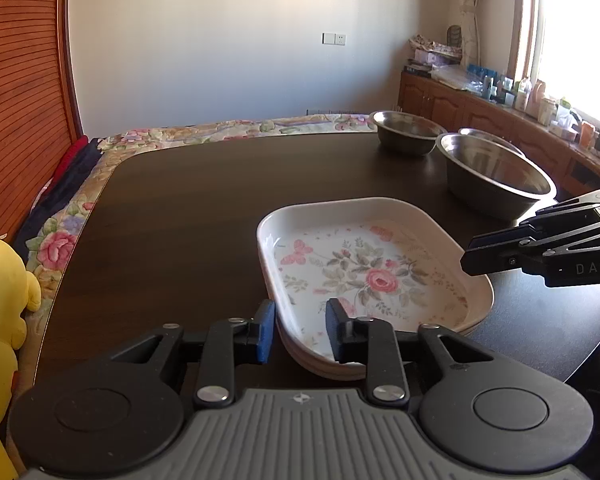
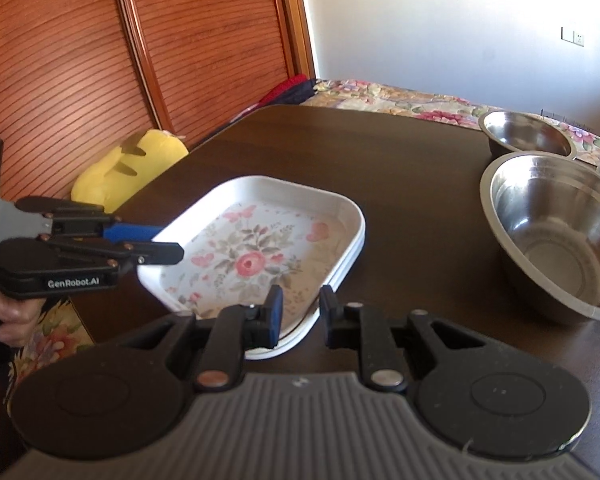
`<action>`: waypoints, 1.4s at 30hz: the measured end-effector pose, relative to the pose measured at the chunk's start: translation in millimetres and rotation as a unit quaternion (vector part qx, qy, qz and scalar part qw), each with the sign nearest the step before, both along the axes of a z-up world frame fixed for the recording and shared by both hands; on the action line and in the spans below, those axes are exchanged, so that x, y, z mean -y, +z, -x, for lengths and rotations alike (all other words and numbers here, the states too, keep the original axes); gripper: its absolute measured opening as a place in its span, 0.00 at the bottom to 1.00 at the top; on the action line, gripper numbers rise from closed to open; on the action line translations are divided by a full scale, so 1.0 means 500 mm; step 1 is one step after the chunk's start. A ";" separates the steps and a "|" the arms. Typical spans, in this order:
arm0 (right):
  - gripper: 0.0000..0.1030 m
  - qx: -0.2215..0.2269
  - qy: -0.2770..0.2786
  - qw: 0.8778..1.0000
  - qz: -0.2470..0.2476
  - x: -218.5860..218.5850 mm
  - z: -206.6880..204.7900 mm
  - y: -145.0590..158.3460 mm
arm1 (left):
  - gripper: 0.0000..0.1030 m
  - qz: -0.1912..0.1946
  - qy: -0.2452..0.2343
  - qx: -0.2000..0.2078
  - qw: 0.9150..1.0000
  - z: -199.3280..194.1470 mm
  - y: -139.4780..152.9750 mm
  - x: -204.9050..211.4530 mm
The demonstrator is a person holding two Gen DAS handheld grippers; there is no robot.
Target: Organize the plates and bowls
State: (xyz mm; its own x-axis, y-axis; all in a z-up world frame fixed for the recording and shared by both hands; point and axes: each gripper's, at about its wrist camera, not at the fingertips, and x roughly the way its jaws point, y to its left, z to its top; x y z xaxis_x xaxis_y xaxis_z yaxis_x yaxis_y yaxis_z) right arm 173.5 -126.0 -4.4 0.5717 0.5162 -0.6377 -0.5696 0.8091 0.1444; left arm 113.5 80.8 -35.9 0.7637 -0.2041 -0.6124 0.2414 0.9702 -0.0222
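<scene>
- You are working at a dark wooden table beside a bed with a floral cover.
- Your left gripper straddles the near rim of the floral plates. Its pads stand clear of the rim, so the jaws are open.
- Your right gripper brackets the opposite corner. Its jaws are narrow, but I cannot tell whether they pinch the rim.
- The rectangular plates lie stacked mid-table, their rims layered, so that part looks done.
- The large steel bowl, the smaller steel bowl and a third bowl stand separately near the far edge. Nesting them is probably what remains.
</scene>
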 end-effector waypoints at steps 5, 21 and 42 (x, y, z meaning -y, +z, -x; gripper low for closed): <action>0.21 0.016 -0.009 1.000 -0.013 0.013 0.008 0.008 | 0.46 -0.006 0.004 0.014 1.000 0.005 0.009 0.002; 0.21 0.084 -0.065 0.992 -0.065 0.093 0.033 0.050 | 0.66 0.017 -0.016 0.069 0.997 -0.005 0.063 0.070; 0.80 0.173 -0.191 0.964 -0.059 0.285 -0.006 0.026 | 0.82 0.056 -0.044 0.083 0.994 -0.118 0.045 0.270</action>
State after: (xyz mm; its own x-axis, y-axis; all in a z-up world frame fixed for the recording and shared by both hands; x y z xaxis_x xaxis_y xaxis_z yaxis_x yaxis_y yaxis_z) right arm 176.7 -268.5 8.8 0.9029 0.2830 -0.3237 -0.2638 0.9591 0.1027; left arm 172.6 -54.3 -13.5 0.8281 -0.3346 -0.4497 0.3350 0.9387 -0.0816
